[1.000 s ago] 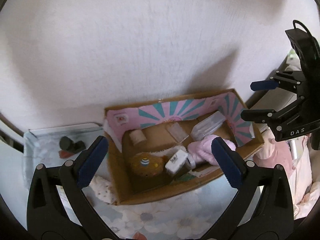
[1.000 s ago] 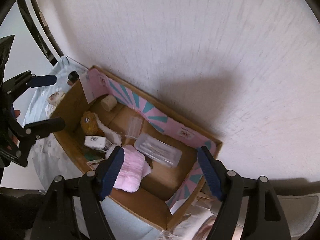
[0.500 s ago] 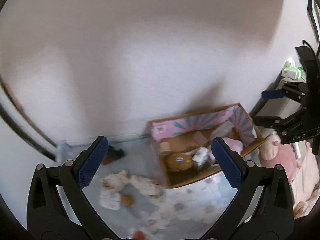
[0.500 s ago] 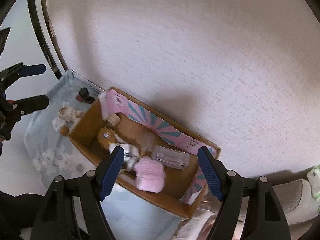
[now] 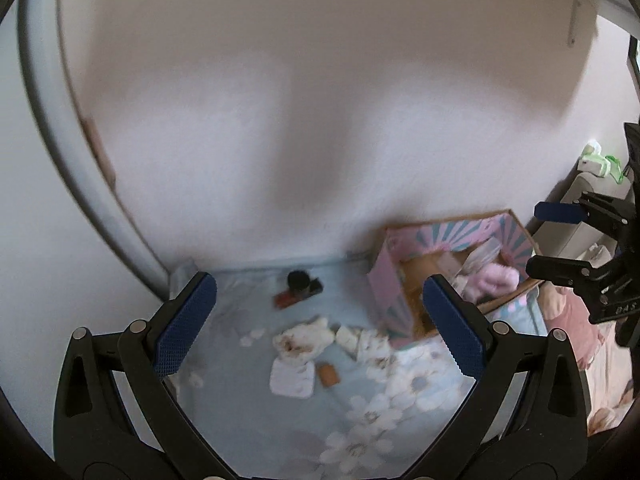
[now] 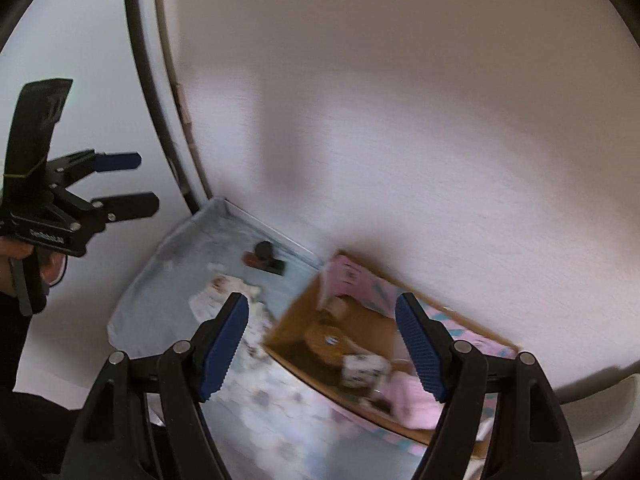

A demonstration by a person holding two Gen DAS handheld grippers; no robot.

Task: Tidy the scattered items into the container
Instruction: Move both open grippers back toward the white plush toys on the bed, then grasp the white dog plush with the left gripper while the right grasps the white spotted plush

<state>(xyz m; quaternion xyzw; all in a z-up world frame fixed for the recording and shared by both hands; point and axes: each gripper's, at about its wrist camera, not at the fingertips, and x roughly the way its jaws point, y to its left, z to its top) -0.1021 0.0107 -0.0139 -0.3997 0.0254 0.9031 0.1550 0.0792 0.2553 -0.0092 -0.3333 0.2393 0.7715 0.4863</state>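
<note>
While fingers (image 5: 186, 330) gape, cloths (image 5: 306, 338) lie between.

We are seeing one cardboard box (image 5: 400, 312), two white cloths (image 5: 304, 338), one small orange block (image 5: 328, 374), two grippers.

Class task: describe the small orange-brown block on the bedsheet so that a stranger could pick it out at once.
Start at the cardboard box against the wall and move left onto the floral sheet. Among the crumpled white cloths lies the orange-brown block, just right of a flat white cloth square: the only hard-edged, orange thing there.
</note>
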